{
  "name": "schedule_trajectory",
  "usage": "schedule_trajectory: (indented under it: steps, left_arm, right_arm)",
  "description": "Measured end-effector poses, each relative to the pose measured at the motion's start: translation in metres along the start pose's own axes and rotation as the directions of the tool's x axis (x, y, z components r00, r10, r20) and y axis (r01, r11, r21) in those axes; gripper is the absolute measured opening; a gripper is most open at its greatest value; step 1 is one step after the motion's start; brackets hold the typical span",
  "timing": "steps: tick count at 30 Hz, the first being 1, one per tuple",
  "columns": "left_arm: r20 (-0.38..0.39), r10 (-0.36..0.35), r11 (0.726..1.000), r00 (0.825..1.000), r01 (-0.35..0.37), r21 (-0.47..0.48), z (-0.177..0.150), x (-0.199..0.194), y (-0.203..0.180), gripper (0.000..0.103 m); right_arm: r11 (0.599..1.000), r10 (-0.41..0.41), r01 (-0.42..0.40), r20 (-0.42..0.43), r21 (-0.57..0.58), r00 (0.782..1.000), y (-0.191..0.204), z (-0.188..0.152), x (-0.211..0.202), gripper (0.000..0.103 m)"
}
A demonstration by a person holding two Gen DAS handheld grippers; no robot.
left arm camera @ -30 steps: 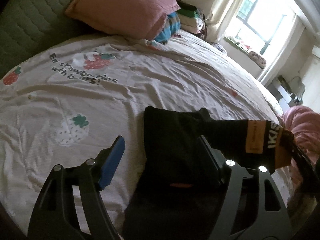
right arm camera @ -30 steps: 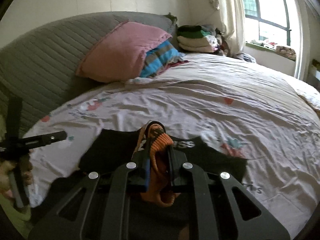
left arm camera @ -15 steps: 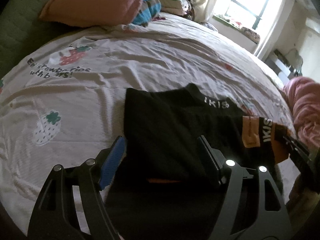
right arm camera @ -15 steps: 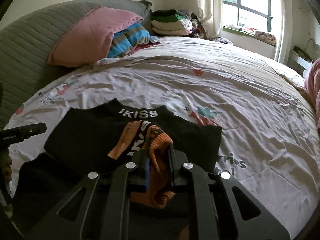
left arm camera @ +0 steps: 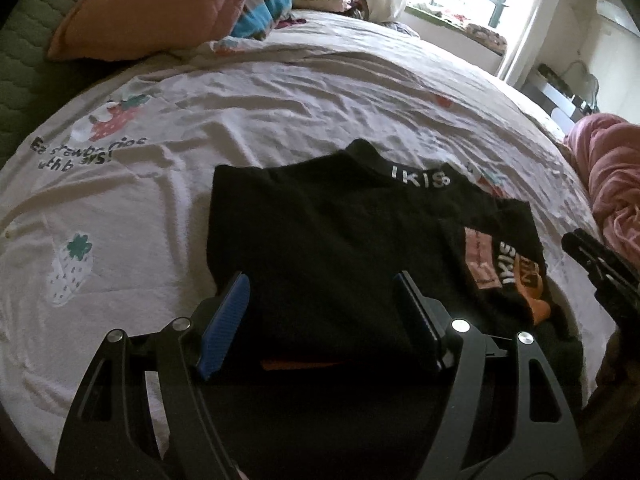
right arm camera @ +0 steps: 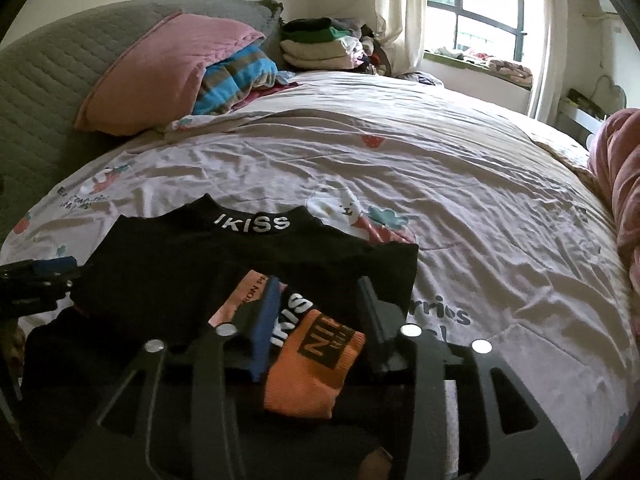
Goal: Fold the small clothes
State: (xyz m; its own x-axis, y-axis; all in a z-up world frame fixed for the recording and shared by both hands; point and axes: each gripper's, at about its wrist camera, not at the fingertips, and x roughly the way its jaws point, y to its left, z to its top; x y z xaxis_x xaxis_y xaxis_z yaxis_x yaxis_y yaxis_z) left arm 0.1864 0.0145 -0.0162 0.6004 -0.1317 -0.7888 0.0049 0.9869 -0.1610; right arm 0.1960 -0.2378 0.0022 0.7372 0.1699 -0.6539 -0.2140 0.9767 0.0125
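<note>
**Cuff released onto the folded black top**

The right gripper has just been opening; its jaws stand part-way apart, the orange sleeve cuff lying loose between them, seemingly touching neither pad; the left gripper hangs wide over the black top, nothing between its fingers; the top lies near the bed's near edge, its "IKISS" collar toward the pink pillow; wrinkled strawberry-print bedsheet spreads bare beyond the collar and to the right; a pink blanket bounds the far right edge.
</note>
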Motion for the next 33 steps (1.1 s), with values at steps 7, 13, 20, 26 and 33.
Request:
schedule_trajectory:
  steps: [7, 13, 20, 26, 33]
  left_arm:
    - [-0.076, 0.004, 1.0, 0.997, -0.004, -0.004, -0.013, 0.016, 0.005, 0.066]
    - [-0.084, 0.007, 1.0, 0.996, -0.007, 0.009, -0.022, 0.018, 0.006, 0.066]
    - [-0.083, 0.006, 1.0, 0.997, -0.005, 0.014, -0.025, 0.015, 0.007, 0.066]
    - [-0.081, 0.003, 1.0, 0.997, -0.002, 0.011, -0.026, 0.008, 0.006, 0.066]
    - [-0.055, -0.012, 1.0, 0.998, 0.012, 0.002, -0.028, -0.009, 0.004, 0.07]
  right_arm:
    - [0.99, 0.127, -0.132, -0.089, -0.054, 0.988, 0.028, -0.01, 0.012, 0.04]
    - [0.988, 0.117, -0.137, -0.247, -0.065, 0.962, 0.04, -0.029, 0.044, 0.041]
    - [0.993, 0.116, -0.117, -0.268, 0.015, 0.956, 0.026, -0.039, 0.047, 0.047]
    - [0.99, 0.143, -0.14, -0.193, 0.03, 0.971, 0.023, -0.037, 0.019, 0.067]
    - [0.988, 0.153, -0.148, -0.125, 0.045, 0.98, 0.019, -0.032, -0.008, 0.085]
